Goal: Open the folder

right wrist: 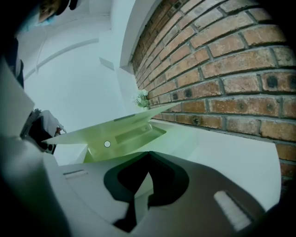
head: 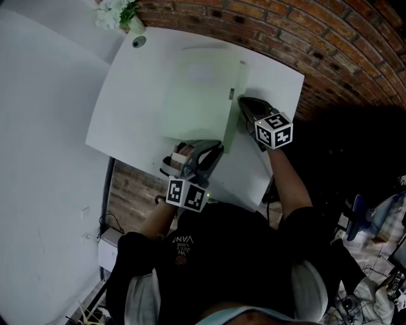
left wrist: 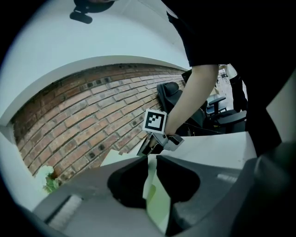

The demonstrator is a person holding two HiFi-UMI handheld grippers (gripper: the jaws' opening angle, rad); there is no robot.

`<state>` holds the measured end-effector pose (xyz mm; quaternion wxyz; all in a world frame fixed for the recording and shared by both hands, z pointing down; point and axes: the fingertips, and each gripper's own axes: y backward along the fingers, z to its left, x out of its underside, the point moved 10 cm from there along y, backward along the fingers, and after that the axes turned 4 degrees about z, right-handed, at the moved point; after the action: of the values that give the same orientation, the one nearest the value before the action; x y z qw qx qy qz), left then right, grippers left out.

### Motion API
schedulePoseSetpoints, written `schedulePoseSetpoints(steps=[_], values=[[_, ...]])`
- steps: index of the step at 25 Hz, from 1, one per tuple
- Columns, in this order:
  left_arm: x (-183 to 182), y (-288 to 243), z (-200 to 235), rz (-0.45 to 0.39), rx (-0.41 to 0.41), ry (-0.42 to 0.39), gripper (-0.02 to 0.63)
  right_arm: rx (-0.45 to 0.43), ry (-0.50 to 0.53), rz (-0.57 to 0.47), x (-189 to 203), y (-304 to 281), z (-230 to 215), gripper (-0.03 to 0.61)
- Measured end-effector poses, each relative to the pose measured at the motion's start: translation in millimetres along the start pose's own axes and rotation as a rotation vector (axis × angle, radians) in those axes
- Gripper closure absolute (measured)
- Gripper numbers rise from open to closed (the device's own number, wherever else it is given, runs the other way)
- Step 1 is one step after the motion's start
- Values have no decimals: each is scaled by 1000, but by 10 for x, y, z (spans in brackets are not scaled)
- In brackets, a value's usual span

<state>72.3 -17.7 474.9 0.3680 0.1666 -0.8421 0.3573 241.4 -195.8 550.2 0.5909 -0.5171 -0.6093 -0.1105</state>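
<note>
**Folder cover pinched and lifted at its free edge**

The pale green folder (head: 196, 95) lies on the white table (head: 127, 120), and its cover (right wrist: 106, 127) stands raised off the lower leaf. It looks like thin, light, bendy plastic, so expect it to flex and slip. Keep your hold near the free edge, well away from the spine.

Your left gripper (left wrist: 151, 159) is clamped on that cover edge, with the green sheet between its pads. Your right gripper (right wrist: 149, 153) has its jaws together at the folder's near side. Whether it pinches the lower leaf is unclear.

Inside, a shallow pocket (right wrist: 134, 134) shows no papers. A pot of white flowers (head: 117, 11) stands at the table's far corner.
</note>
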Motion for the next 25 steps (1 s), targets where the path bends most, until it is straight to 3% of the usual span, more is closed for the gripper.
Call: schedulePoseSetpoints(steps=[16, 25], values=[[-64, 423, 310, -44, -98, 40, 580, 39, 0, 24, -16, -15, 33, 583], [25, 822, 670, -73, -182, 49, 591, 98, 12, 87, -64, -43, 82, 581]])
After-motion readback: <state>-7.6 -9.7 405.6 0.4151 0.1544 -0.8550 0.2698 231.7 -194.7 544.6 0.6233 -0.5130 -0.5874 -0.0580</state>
